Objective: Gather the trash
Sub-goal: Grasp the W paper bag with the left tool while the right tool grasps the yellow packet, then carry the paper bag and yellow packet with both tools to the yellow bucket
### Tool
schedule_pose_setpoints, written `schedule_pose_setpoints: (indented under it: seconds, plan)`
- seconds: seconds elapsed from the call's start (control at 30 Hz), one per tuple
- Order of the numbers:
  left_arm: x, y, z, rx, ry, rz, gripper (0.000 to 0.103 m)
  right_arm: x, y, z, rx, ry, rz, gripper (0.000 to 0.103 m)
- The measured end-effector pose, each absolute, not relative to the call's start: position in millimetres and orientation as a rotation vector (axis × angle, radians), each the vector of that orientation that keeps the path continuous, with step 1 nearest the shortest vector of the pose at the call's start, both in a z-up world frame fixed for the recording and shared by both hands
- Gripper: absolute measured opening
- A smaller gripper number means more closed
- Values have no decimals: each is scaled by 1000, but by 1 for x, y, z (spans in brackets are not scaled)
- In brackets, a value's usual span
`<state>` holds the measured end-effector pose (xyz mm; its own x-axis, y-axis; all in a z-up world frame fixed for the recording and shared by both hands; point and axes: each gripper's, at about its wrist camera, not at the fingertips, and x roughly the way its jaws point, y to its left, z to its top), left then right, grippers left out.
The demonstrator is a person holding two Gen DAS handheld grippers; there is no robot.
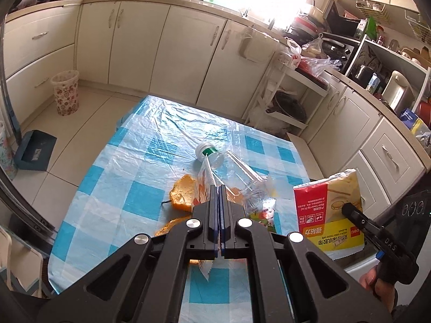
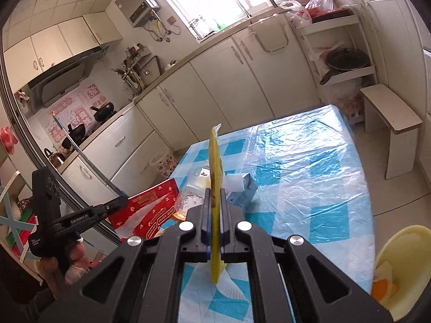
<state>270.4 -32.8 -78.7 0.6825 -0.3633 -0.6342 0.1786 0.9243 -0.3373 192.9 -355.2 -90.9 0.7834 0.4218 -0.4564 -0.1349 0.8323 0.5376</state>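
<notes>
My left gripper [image 1: 218,188] is shut on a thin red snack wrapper [image 1: 206,172], seen edge-on; in the right wrist view the wrapper [image 2: 150,210] hangs from that gripper [image 2: 122,200]. My right gripper [image 2: 214,191] is shut on a yellow and red tape packet [image 2: 214,161], held above the table; it also shows in the left wrist view [image 1: 327,210]. On the blue checked table [image 1: 129,167] lie an empty clear plastic bottle [image 1: 229,165], orange peel [image 1: 181,193] and a small crumpled carton [image 2: 243,185].
A yellow bin [image 2: 401,263] with peel inside stands at the table's right. A floral wastebasket [image 1: 66,91] and a blue dustpan [image 1: 35,150] stand on the floor. White cabinets [image 1: 188,53] line the walls; a stool [image 2: 388,123] stands beyond the table.
</notes>
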Motion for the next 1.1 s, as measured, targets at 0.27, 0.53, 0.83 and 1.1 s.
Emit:
schedule_pose_setpoints:
  seconds: [0.27,0.53,0.83,1.1]
  plan:
    - [254,-30,-57,-297,725,-418,1,176,-379,-96,533,598,252,5]
    - [252,-37,-52,-260,748,-402,1,164,-410,-102,605,593,181,5]
    - [218,-75,-7,-238,698,-544,1,140,-466,-111,675,586,8,5]
    - [188,-168,28,-190,678,-751,1,108,-523,-135,735,616,-209,5]
